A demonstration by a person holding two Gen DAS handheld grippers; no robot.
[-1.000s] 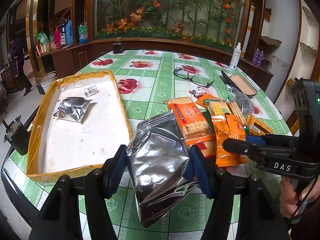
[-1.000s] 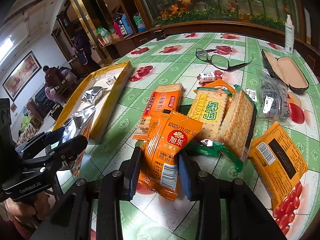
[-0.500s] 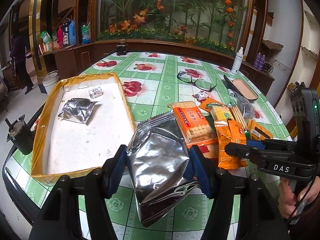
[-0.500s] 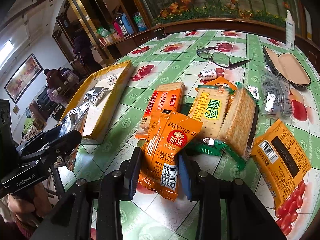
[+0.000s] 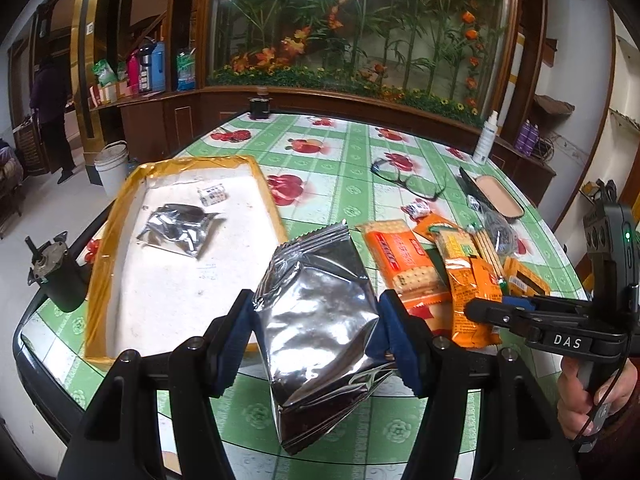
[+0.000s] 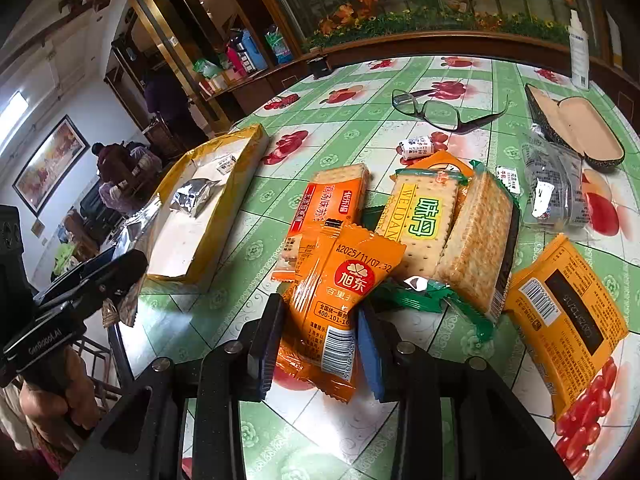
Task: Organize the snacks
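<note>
My left gripper [image 5: 316, 340] is shut on a silver foil snack bag [image 5: 320, 312], held above the table's near edge beside the yellow-rimmed tray [image 5: 256, 178]. Inside the tray lie another silver foil bag [image 5: 176, 228] and a small white wrapped candy [image 5: 213, 195]. My right gripper [image 6: 320, 344] is shut on an orange snack packet [image 6: 340, 292] at the front of a pile of snacks. The pile holds an orange cracker pack [image 6: 328, 208], a yellow-green cracker pack [image 6: 424, 220], a plain cracker stack [image 6: 476, 240] and an orange box [image 6: 564, 312].
Glasses [image 6: 440, 110], an open glasses case [image 6: 580, 128], a clear plastic bag [image 6: 556, 184] and a small candy [image 6: 416, 147] lie behind the pile. A white spray bottle [image 5: 486, 138] stands at the far edge. A dark motor-like object [image 5: 56, 276] sits left of the tray.
The left gripper with the silver bag has drifted a little, so the tray appears further right and nearer in its view. The right gripper and its orange packet have stayed put.
</note>
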